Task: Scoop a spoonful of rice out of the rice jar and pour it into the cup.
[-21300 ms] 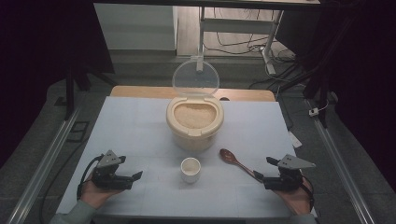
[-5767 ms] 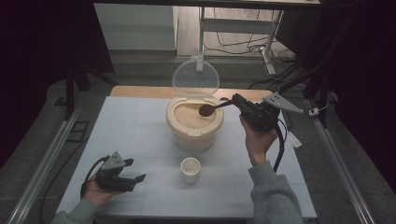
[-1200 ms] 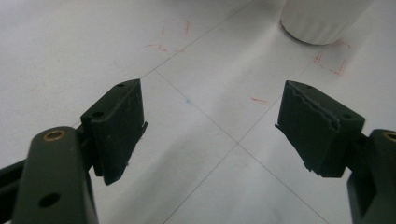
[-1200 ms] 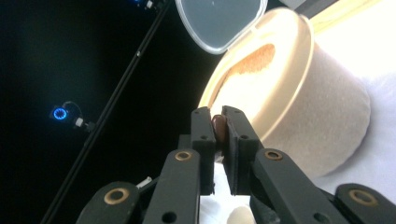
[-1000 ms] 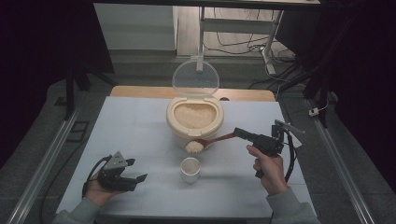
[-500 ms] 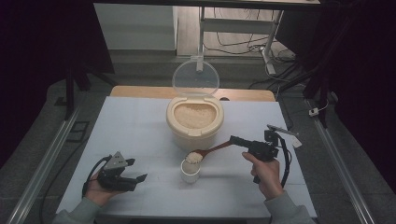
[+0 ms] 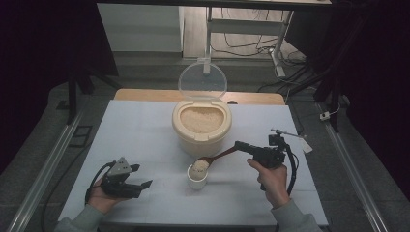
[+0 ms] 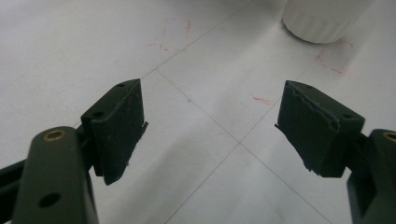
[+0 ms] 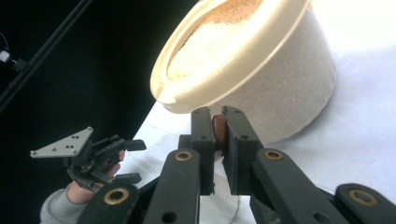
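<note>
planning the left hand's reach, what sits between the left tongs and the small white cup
Nothing: in the high view, only bare white table separates the open left tongs from the small white cup.

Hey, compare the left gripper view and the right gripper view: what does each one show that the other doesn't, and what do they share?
The left gripper view alone has red pen marks and thin grid lines on the table, seen between the left gripper's wide-open jaws. The right gripper view alone has the grain-filled container and the brown spoon handle pinched between the right gripper's jaws, with dark surroundings beyond the table edge. Both share the white tabletop, the left gripper and the small white cup.
</note>
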A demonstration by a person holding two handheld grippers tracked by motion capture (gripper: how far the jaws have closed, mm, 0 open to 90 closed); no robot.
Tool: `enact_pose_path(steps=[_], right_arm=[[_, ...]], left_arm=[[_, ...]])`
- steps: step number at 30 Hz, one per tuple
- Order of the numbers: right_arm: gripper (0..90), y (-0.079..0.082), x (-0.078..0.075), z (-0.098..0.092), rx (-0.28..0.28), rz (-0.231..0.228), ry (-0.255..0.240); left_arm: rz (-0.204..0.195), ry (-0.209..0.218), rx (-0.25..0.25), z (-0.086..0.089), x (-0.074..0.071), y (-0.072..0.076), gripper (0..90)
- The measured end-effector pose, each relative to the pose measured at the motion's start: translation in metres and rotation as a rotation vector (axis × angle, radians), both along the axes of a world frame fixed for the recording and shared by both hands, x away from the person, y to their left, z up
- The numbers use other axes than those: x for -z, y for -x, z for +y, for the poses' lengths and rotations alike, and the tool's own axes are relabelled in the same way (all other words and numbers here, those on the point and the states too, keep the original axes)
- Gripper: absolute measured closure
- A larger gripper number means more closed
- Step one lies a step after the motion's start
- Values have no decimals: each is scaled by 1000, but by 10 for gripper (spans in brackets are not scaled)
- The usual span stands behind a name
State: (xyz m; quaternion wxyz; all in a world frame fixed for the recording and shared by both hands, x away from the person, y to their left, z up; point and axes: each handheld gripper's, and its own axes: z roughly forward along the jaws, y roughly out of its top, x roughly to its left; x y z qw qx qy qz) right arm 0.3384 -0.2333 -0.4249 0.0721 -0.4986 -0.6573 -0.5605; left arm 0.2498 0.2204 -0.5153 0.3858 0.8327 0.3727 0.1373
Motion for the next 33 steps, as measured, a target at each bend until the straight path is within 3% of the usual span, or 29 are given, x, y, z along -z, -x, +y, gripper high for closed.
enact_pose_path(steps=[8, 16, 24, 33], right_arm=[[829, 7, -8, 4, -17, -86, 42], [829, 18, -17, 7, -55, -224, 96], [829, 17, -16, 1, -56, -224, 60], [829, 19, -19, -19, -39, -255, 16]], left_arm=[[-1, 0, -1, 0, 0, 0, 229], [-1, 0, -1, 0, 0, 0, 229], [0, 1, -2, 0, 0, 0, 229], [0, 1, -5, 1, 0, 0, 229]])
